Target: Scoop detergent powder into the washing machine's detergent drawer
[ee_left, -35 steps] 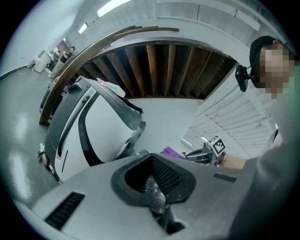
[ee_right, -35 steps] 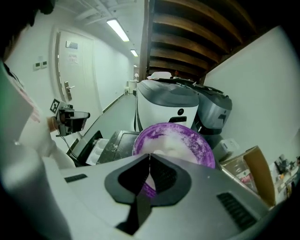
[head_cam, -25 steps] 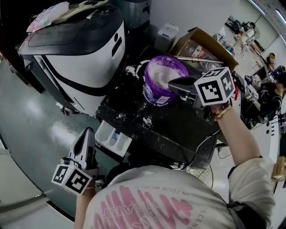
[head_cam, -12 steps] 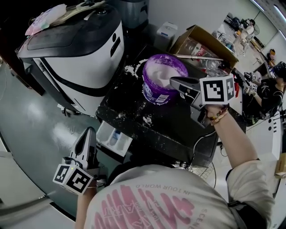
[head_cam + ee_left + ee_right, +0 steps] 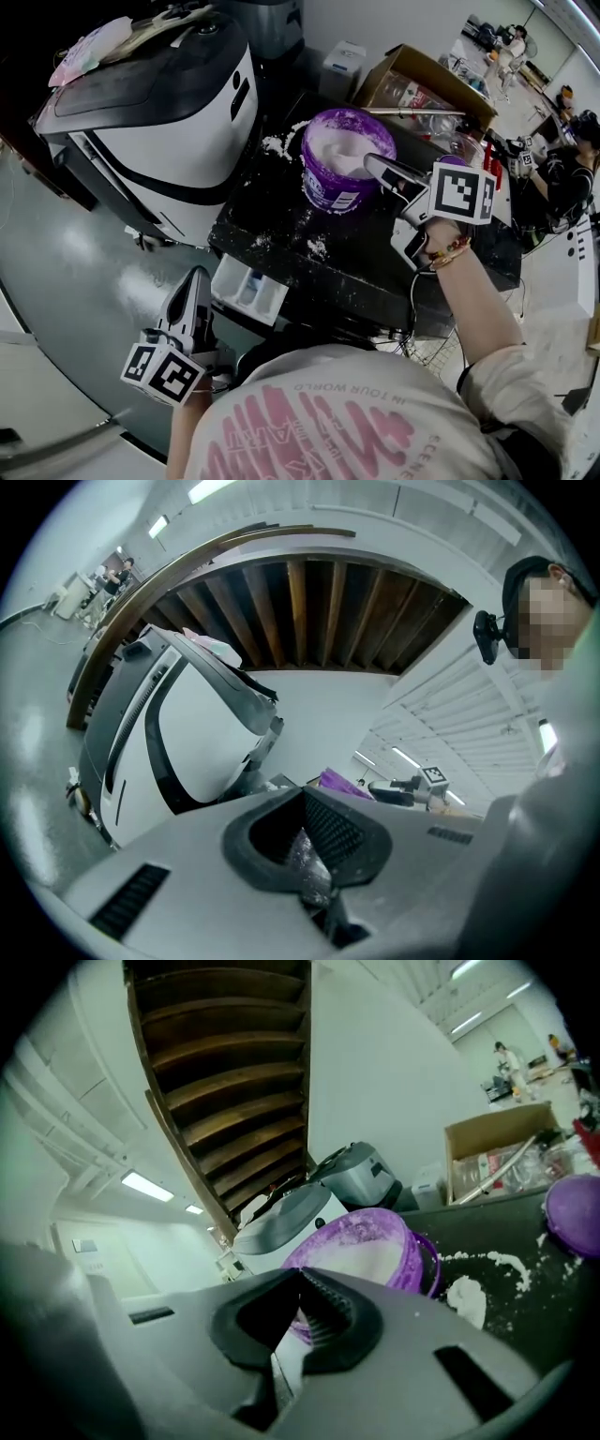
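White-and-black washing machine (image 5: 159, 122), the largest object, fills the upper left of the head view, with its lid toward the camera. Black table (image 5: 366, 281) stands just beside the machine's right flank, and its top is dusted with spilled powder (image 5: 316, 247) in several patches. Brown cardboard box (image 5: 427, 80), its flaps open, sits at the table's far side. Purple tub (image 5: 328, 192) with a white label stands upright on the table's far left part, near the machine. It is uncovered and filled with white detergent powder (image 5: 337, 150).

Right gripper (image 5: 368, 159) is held over the tub's right rim, with its tips above the powder and its marker cube toward the person. In the right gripper view its ribbed pads meet at the tips, and no object can be made out between them. Left gripper (image 5: 199, 277) is held low at the person's left, well apart from the tub and pointing toward the machine. Its jaws are likewise closed. A glinting speckled patch (image 5: 305, 860) shows behind the tips, and what it is cannot be told.

White detergent drawer (image 5: 251, 289), divided into compartments, shows at the table's near left edge, just beyond the left gripper's tips. Purple lid (image 5: 574, 1202) lies on the table to the tub's right in the right gripper view.
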Demonstrator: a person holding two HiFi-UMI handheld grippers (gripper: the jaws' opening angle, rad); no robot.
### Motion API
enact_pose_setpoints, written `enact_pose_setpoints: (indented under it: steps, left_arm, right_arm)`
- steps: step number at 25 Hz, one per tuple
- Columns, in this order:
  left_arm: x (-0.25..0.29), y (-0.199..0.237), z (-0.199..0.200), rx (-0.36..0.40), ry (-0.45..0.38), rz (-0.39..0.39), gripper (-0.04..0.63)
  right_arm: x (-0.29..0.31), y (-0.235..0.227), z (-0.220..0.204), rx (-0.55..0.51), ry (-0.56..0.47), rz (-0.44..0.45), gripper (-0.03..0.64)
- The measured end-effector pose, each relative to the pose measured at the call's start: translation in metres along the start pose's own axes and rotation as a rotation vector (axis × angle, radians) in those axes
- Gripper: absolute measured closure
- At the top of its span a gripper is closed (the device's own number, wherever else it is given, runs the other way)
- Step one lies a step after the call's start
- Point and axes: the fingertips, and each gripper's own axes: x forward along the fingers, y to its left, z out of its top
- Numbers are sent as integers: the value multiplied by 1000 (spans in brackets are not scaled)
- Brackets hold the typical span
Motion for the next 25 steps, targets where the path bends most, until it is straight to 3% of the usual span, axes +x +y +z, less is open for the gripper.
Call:
enact_pose_setpoints:
  steps: [15,25]
  left_arm:
    - [5,28,38,9,99,-139,594]
    - [-6,30,47,15,132,-220,594]
  right_arm:
    - [-23,9,7,305,-394,-118,616]
    - [-49,51,4,318,-502,-108,615]
